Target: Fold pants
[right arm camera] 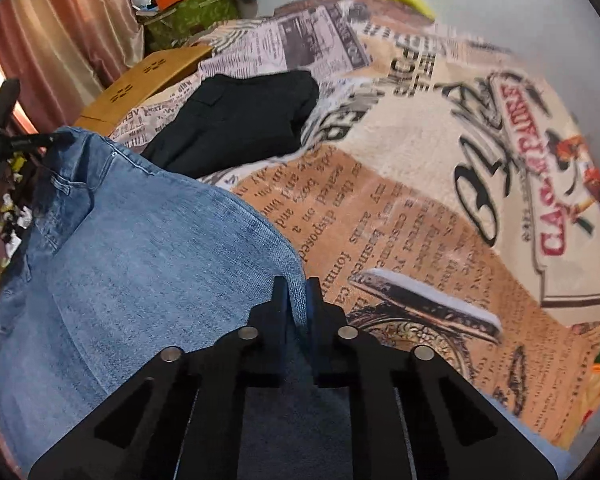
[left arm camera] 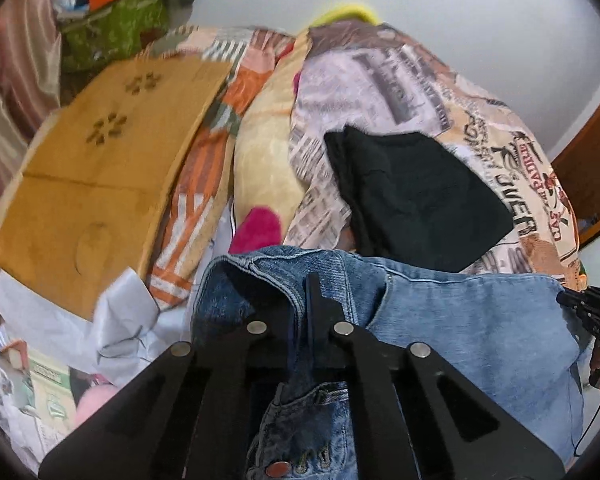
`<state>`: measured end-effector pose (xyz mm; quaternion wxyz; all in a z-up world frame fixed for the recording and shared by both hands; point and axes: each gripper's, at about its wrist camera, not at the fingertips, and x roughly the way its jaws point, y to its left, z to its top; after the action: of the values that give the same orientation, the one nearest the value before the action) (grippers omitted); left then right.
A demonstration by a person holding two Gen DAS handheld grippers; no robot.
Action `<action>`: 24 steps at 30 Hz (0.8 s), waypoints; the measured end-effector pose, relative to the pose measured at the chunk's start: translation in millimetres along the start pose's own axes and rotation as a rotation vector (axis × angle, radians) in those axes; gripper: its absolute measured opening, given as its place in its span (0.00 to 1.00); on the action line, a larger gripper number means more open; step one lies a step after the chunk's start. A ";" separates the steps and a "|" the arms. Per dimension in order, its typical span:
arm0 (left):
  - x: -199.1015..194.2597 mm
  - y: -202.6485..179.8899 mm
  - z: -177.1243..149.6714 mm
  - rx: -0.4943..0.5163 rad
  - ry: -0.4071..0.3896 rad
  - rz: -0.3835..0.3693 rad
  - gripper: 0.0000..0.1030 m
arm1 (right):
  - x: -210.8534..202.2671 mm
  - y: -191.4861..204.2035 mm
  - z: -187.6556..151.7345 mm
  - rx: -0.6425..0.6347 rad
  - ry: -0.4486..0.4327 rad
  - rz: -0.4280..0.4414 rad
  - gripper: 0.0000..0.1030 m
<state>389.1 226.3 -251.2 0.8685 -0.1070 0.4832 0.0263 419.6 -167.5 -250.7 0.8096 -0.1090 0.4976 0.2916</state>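
Note:
Light blue denim jeans [left arm camera: 472,320] hang lifted between my two grippers above a bed. My left gripper [left arm camera: 300,300] is shut on the jeans' waistband near the button and pocket. My right gripper [right arm camera: 298,300] is shut on the jeans' [right arm camera: 140,248] opposite edge. The right gripper shows at the right edge of the left wrist view [left arm camera: 588,312]; the left gripper shows at the left edge of the right wrist view [right arm camera: 24,142]. The denim is stretched fairly flat between them.
A folded black garment [left arm camera: 416,196] [right arm camera: 236,124] lies on the newspaper-print bedspread [right arm camera: 440,200]. A wooden board [left arm camera: 100,168] lies at the left. Clutter and a green box [left arm camera: 112,28] stand by the pink curtain [right arm camera: 60,32]. A white wall is behind.

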 end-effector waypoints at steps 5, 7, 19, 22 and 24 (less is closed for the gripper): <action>-38.1 -3.1 8.6 0.012 -0.084 0.003 0.03 | -32.4 4.2 10.5 -0.017 -0.107 -0.062 0.06; -49.3 -1.2 7.3 0.015 -0.091 -0.006 0.03 | -49.4 9.6 12.8 -0.024 -0.147 -0.069 0.06; -107.1 1.0 -52.6 0.043 -0.120 -0.017 0.03 | -118.3 65.2 -37.7 -0.056 -0.215 -0.032 0.05; -122.3 4.3 -70.6 0.042 -0.117 -0.012 0.03 | -127.5 77.2 -54.2 -0.048 -0.218 -0.020 0.05; -130.7 6.4 -83.4 0.048 -0.111 -0.005 0.03 | -130.1 84.5 -64.9 -0.049 -0.215 -0.018 0.05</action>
<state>249.1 222.4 -184.3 0.8963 -0.0860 0.4346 0.0183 278.8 -177.0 -159.2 0.8581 -0.1013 0.3994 0.3063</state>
